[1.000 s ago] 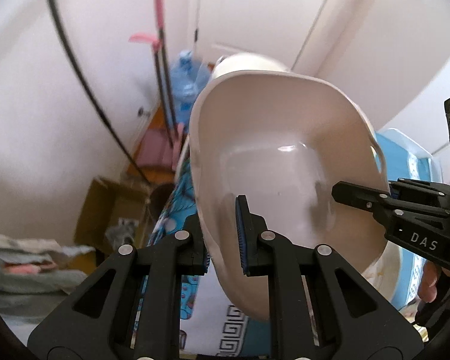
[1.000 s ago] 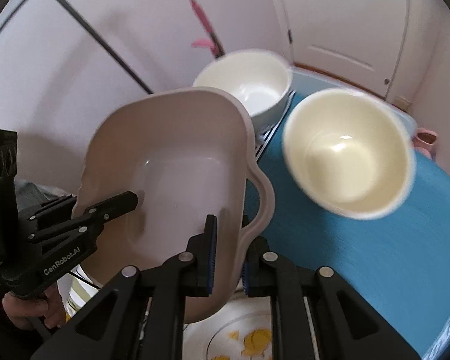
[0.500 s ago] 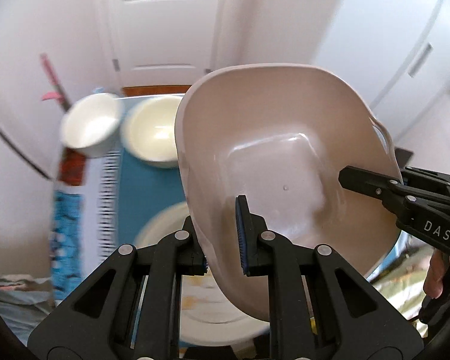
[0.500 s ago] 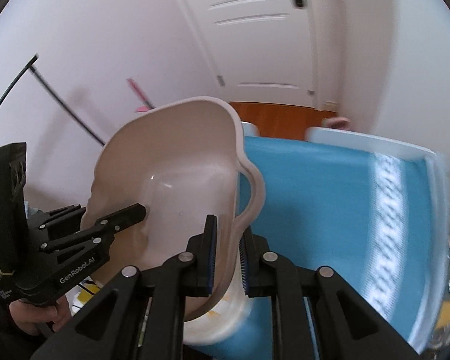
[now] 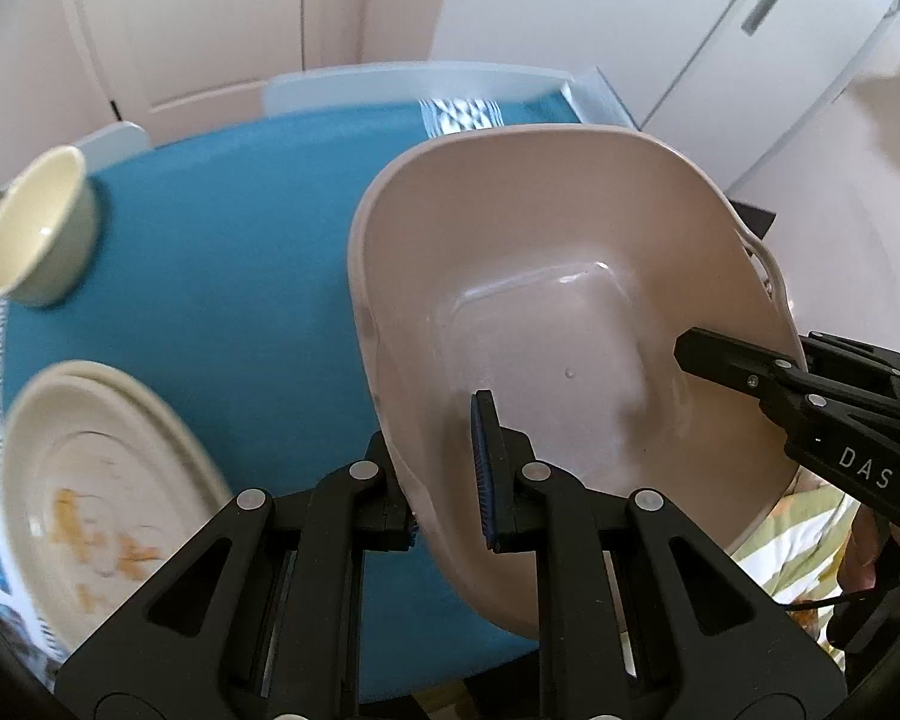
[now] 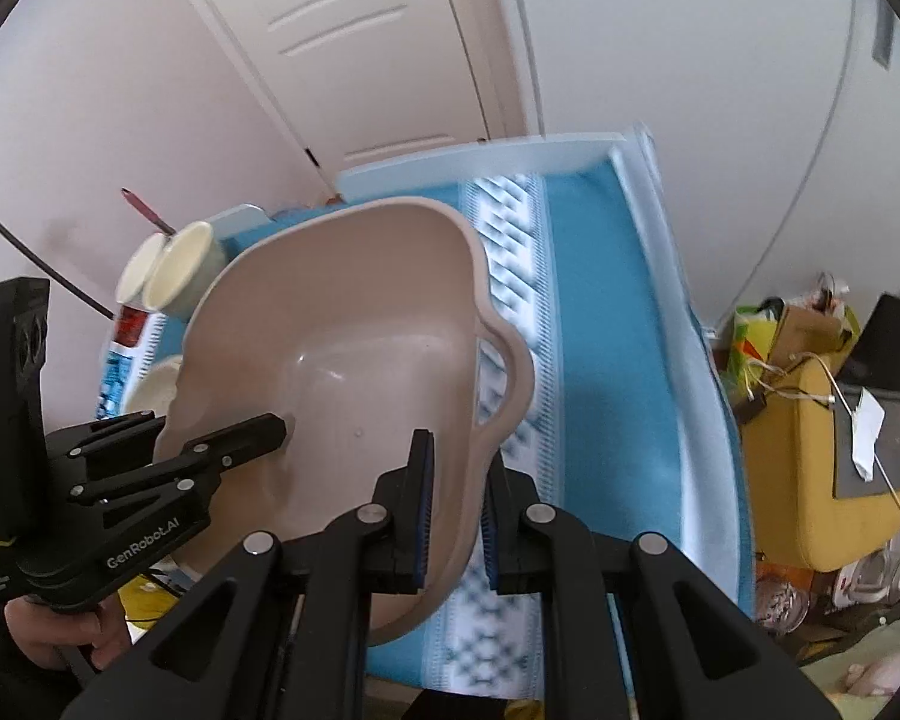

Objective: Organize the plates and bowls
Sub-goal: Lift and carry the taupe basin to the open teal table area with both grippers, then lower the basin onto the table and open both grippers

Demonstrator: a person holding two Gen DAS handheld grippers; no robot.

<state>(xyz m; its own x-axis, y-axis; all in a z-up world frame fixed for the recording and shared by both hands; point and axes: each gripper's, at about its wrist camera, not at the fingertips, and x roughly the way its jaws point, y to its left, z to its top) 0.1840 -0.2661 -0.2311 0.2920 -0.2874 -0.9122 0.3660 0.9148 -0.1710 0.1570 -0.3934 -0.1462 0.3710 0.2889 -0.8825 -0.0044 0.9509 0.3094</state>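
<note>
Both our left gripper [image 5: 447, 480] and right gripper [image 6: 455, 516] clamp the beige plastic handled basin's [image 5: 546, 312] rim above the teal tablecloth [image 5: 222, 276]; cream bowl [image 5: 30, 240] at ten o'clock, white door [image 6: 354, 36] at twelve.

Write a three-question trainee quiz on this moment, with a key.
1. True or false: both grippers grip the basin.
2. Multiple choice: the plate with yellow residue lies A) in the basin, B) on the blue cloth, C) on the floor.
3. Fill in: the left gripper clamps the basin's ____.

Key: 1 true: the right gripper holds the wall by the handle. 2 B. 3 wall (one finger inside, one outside).
</note>
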